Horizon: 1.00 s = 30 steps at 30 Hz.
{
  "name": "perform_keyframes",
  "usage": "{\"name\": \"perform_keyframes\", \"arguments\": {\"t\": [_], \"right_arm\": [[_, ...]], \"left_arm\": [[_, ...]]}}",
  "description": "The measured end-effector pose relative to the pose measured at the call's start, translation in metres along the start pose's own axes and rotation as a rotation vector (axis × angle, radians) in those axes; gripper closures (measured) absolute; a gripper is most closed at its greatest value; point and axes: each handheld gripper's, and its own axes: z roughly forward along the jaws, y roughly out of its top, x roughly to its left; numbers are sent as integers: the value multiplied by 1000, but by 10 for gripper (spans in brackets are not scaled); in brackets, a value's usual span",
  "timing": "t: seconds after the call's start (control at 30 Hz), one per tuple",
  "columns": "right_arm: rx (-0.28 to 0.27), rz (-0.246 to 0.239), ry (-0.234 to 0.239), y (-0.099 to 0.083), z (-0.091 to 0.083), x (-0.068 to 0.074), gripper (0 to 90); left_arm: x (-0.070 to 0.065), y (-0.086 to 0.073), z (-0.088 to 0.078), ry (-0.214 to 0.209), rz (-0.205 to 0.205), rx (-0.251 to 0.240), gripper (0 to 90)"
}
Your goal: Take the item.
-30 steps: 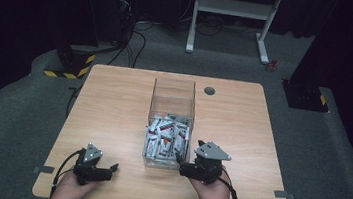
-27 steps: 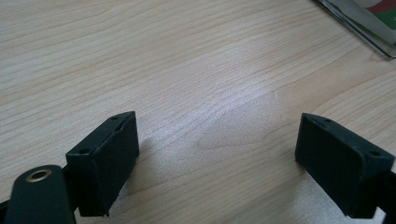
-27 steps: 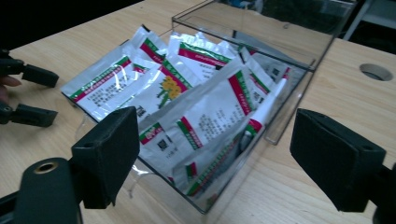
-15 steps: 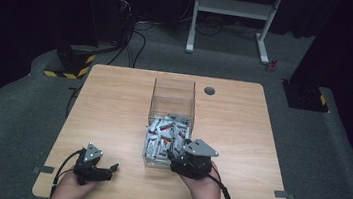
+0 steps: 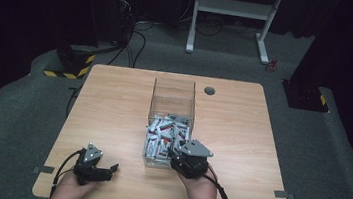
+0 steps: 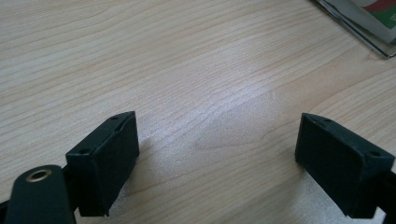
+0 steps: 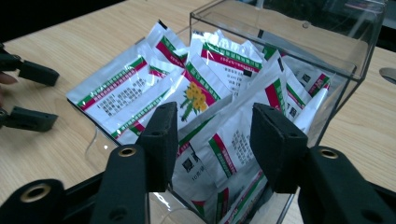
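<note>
A clear plastic box (image 5: 175,87) stands mid-table, its near half heaped with white sachets (image 5: 165,133) printed red and green. My right gripper (image 5: 174,152) reaches into the box's near end from my side. In the right gripper view its jaws have just been closing and now straddle an upright sachet (image 7: 224,144), their pads beside its edges with no clear squeeze. My left gripper (image 5: 113,169) rests low on the table at the front left, jaws wide apart over bare wood (image 6: 217,158). The left gripper (image 7: 28,93) also appears at the left edge of the right gripper view.
The wooden table (image 5: 113,102) has a round cable hole (image 5: 209,90) behind and right of the box. The box's far half (image 7: 327,51) holds no sachets. Dark floor, cables and a white desk frame (image 5: 234,15) lie beyond the table.
The right gripper has shifted left, up to the box's near end, and its jaws have narrowed. The left gripper has stayed where it was.
</note>
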Motion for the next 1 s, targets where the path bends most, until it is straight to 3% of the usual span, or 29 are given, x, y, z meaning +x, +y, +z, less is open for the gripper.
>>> {"name": "perform_keyframes", "arguments": {"t": [0.23, 0.37, 0.47, 0.7, 1.0], "right_arm": [[24, 13, 2, -3, 5, 0, 575], [42, 0, -21, -4, 8, 0, 594], [37, 3, -31, -4, 7, -2, 660], [44, 19, -37, -4, 10, -3, 704], [49, 42, -39, -6, 10, -4, 880]], "left_arm": [[0, 0, 0, -1, 0, 0, 138], [0, 0, 0, -1, 1, 1, 138], [0, 0, 0, -1, 0, 0, 138], [0, 0, 0, -1, 1, 1, 138], [0, 0, 0, -1, 1, 1, 138]]}}
